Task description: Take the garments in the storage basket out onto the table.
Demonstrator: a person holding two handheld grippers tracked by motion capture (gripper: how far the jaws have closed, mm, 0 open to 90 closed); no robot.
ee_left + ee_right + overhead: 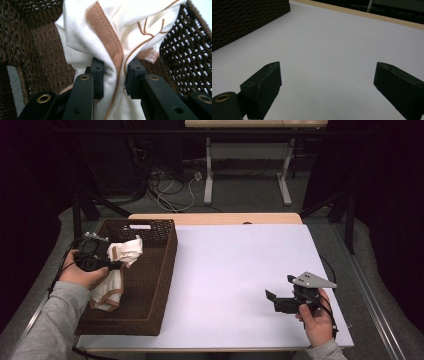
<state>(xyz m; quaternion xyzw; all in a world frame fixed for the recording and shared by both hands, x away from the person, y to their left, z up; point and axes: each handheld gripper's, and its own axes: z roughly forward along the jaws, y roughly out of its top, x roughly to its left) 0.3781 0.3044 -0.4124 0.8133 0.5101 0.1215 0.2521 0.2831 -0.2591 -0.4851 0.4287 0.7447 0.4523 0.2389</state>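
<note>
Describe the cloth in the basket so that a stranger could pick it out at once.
Start at the white table and go to the dark brown woven basket at its left edge. Bunched up over the basket's left side, pinched in the left gripper, is the cloth. It is cream-white with tan stitched trim, the one soft, pale thing against the dark weave.

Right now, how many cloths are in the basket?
1. The white cloth with brown trim hangs inside the basket at its left side, clamped by the left hand-held gripper. More could be hidden beneath it.
</note>
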